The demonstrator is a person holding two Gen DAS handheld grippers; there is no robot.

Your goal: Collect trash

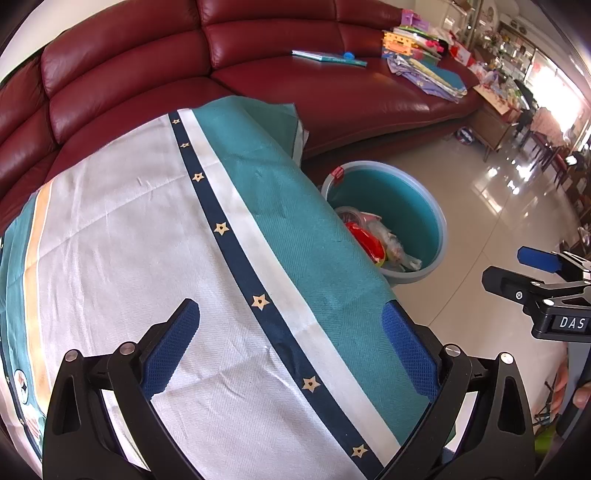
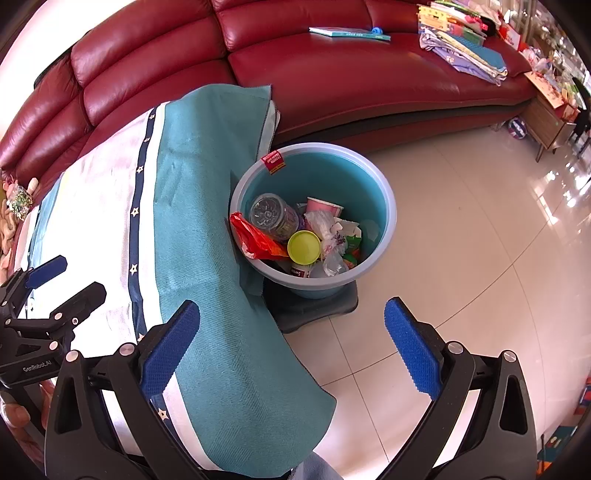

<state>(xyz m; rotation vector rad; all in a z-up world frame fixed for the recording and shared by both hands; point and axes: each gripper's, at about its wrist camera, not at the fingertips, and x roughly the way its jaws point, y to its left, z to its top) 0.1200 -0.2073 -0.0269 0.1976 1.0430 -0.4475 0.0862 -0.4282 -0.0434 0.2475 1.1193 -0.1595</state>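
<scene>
Sofa (image 2: 332, 74) behind, cloth (image 1: 147, 240) over table, bare where I look.
Bin (image 2: 369, 177) on floor just beside table edge, trash (image 2: 303, 236) already piled inside: wrapper, jar, lid, cup.
My left gripper (image 1: 291, 347) above cloth, released, nothing held.
My right gripper (image 2: 291, 347) over table edge near bin, released, empty.
I judge collecting near finished; next I scan for leftover scraps.

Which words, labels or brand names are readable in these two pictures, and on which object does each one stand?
"DAS": white letters on the right gripper body, left wrist view.
"GenRobot.AI": on the left gripper body, right wrist view.
Red sticker on the blue bucket rim: print too small to read.
Cup label under the trash: partly hidden, unreadable.
Book on the sofa: too blurred.
</scene>
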